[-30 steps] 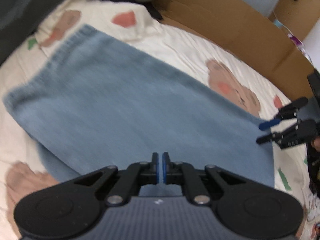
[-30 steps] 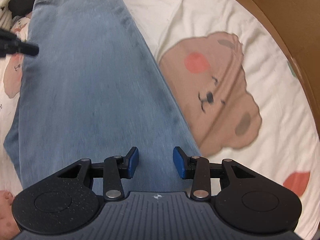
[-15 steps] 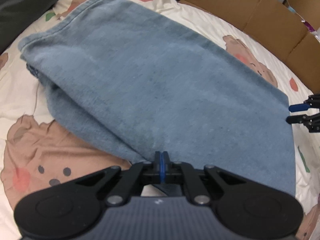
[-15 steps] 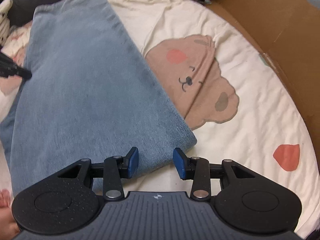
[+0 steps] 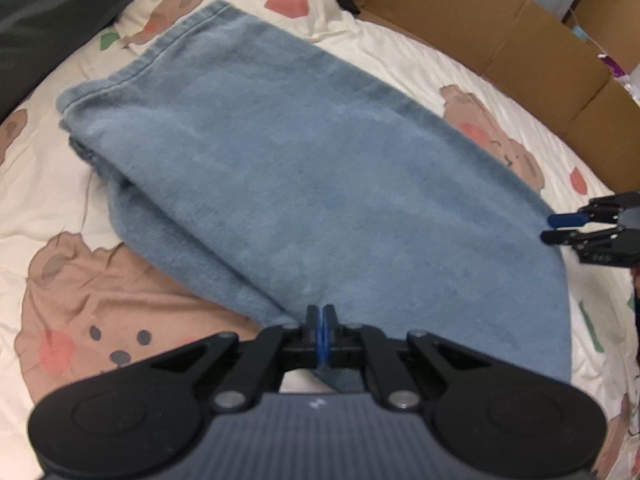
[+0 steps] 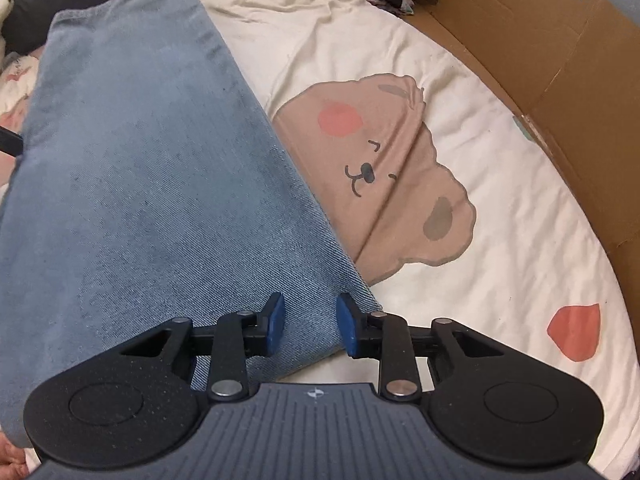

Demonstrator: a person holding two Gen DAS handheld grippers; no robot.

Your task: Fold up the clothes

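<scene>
Folded light-blue jeans (image 5: 312, 184) lie on a cream bedsheet (image 5: 48, 200) printed with brown bears. My left gripper (image 5: 321, 320) is shut on the near edge of the jeans. My right gripper (image 6: 310, 324) is open, its blue pads (image 6: 275, 322) over the near corner of the jeans (image 6: 152, 184), with the denim lying between and beneath them. The right gripper also shows in the left wrist view (image 5: 560, 228) at the right edge of the jeans, jaws apart.
A cardboard wall (image 5: 500, 40) runs along the far and right side of the bed (image 6: 560, 60). Dark fabric (image 5: 44, 8) lies at the far left. A bear print (image 6: 384, 176) lies right of the jeans on the sheet (image 6: 520, 240).
The left gripper, still shut on the jeans, has drawn back, so more of the cloth and sheet shows. The right gripper has come back over the near corner, staying open.
</scene>
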